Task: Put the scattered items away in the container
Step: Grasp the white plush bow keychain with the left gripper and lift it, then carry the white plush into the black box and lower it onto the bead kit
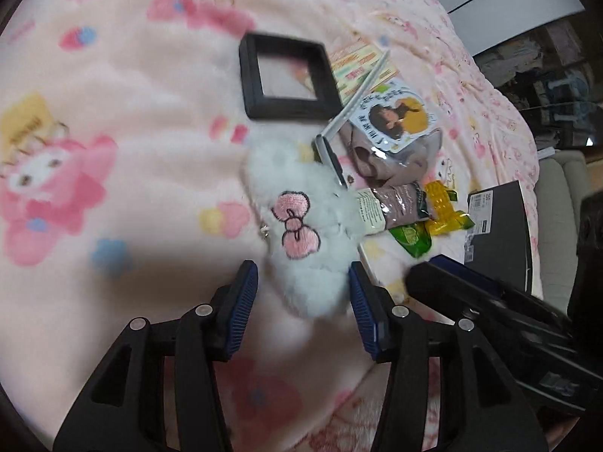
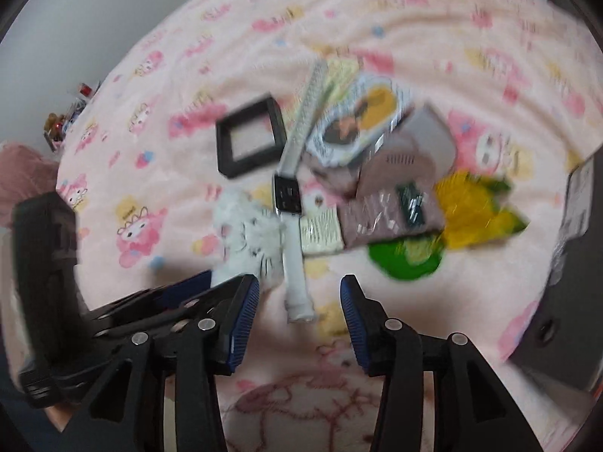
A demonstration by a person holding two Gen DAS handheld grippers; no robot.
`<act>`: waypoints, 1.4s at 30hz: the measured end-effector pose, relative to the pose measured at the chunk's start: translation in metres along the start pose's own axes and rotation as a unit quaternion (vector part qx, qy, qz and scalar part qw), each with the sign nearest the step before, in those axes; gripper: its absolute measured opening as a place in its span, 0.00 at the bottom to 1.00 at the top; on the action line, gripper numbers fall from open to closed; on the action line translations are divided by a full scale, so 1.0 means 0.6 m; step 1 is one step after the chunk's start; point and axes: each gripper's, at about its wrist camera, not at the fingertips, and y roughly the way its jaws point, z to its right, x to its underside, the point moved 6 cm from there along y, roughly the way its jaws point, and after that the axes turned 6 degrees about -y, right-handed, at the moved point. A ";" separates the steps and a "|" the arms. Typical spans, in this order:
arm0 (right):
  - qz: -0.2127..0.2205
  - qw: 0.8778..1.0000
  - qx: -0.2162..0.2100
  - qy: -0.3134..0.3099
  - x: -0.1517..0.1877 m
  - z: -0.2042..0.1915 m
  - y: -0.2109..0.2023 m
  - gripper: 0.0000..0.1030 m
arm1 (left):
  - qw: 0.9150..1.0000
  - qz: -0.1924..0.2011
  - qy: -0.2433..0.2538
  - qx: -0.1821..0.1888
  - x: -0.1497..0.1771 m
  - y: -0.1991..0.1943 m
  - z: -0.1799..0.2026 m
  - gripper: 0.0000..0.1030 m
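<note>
Plush (image 1: 301,233), white, fluffy, pink embroidered bow, sits between the spread pads of the left gripper (image 1: 303,309), not yet clamped. Deep bite on the compressible fur is advised before closing. Right gripper (image 2: 299,316) is held apart over the rubbery white smartwatch (image 2: 292,226). Dark rigid box (image 2: 565,263), likely the container, lies at right.

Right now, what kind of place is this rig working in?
Likely a bedroom: the items lie on a bed-like pink cartoon-print fleece blanket, with a white plush toy and a smartwatch scattered on it.
</note>
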 end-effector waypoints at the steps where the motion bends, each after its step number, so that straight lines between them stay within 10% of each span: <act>1: 0.009 1.000 -0.005 0.003 -0.002 0.003 -0.003 0.41 | 1.000 -0.003 -0.004 0.011 -0.001 0.008 0.001 0.48; 12: 0.075 0.995 -0.035 0.054 0.003 0.033 -0.054 0.41 | 0.994 0.052 0.079 0.059 0.014 -0.075 0.100 0.26; 21: 0.185 0.977 -0.060 0.081 0.082 0.079 -0.242 0.41 | 0.965 0.054 0.228 0.121 0.112 -0.143 0.293 0.27; 32: 0.217 0.968 0.047 0.121 0.202 0.301 -0.395 0.42 | 0.924 -0.036 0.350 0.147 0.275 -0.010 0.563 0.27; 42: 0.199 0.956 0.055 0.208 0.283 0.518 -0.363 0.42 | 0.925 -0.111 0.356 0.067 0.357 0.172 0.665 0.29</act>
